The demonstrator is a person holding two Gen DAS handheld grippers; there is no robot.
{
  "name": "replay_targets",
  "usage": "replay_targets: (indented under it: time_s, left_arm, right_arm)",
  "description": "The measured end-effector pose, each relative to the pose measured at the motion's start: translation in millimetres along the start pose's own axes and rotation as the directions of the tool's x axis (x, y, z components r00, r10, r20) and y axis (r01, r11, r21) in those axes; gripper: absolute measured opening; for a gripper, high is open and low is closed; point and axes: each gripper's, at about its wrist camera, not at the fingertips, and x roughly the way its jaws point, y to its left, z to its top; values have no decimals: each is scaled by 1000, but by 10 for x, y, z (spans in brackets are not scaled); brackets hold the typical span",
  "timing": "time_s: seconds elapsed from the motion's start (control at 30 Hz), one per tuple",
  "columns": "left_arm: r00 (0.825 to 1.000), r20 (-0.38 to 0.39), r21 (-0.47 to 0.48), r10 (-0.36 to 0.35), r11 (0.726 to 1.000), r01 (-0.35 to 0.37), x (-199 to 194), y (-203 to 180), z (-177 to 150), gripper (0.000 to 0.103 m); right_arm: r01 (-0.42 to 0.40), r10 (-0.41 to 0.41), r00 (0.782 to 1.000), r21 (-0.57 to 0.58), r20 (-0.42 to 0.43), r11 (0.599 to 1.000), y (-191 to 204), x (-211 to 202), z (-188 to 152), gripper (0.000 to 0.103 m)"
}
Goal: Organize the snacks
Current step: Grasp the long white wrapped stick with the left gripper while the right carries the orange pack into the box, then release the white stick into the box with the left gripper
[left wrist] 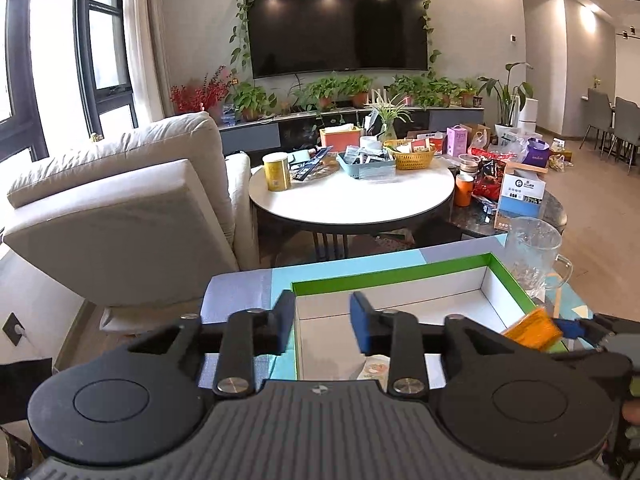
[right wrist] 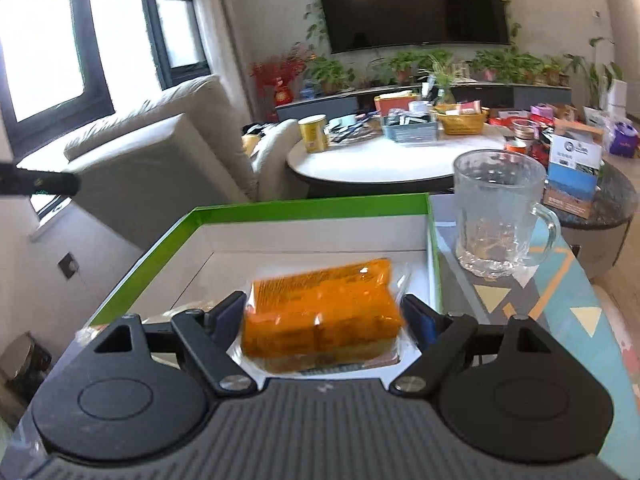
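Observation:
A white box with a green rim (left wrist: 392, 276) (right wrist: 312, 204) lies open on a patterned tabletop. My left gripper (left wrist: 322, 308) hangs open over the box's left part with nothing between its fingers. Below it, a pale snack packet (left wrist: 376, 366) lies on the box floor, partly hidden by the gripper. My right gripper (right wrist: 322, 304) is shut on an orange snack packet (right wrist: 324, 316) in clear wrap and holds it over the near right part of the box. In the left wrist view the orange packet (left wrist: 534, 330) shows at the right edge.
A clear glass mug (left wrist: 532, 256) (right wrist: 496, 216) stands just right of the box. Beyond are a round white table (left wrist: 352, 200) crowded with tins, baskets and packets, a beige sofa (left wrist: 120, 200) on the left, and a lower dark table (right wrist: 616, 192) with boxes.

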Motion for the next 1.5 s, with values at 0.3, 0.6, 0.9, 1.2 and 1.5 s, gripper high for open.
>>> replay_targets:
  time_s: [0.3,0.6,0.9,1.2,1.5]
  left_arm:
    - [999,-48,27,-21,999,22,-16,-16,-230,47]
    - [984,-164,5,-71,997,73,-77,16,-747,47]
    - [966,-223,-75,-134,990,120,-37,70,-961,47]
    - [929,-312,-33,-201,979,200,220,-103,-1269,47]
    - [917,-276,-93,-289,957,274,54,-83,-1399,4]
  right_arm:
    - [-1,-1,999,39,38,999,0,-167,-35,65]
    - [-41,40,998,26,38,999,14,-448,-178,65]
    - [-30,30,999,-3,20,1000,31,-529,-270,65]
    - [-24,24,1000,-16,-10,1000,19,-651,-437,65]
    - [-129,125,990,-77,-59,989,174,-814,-658,65]
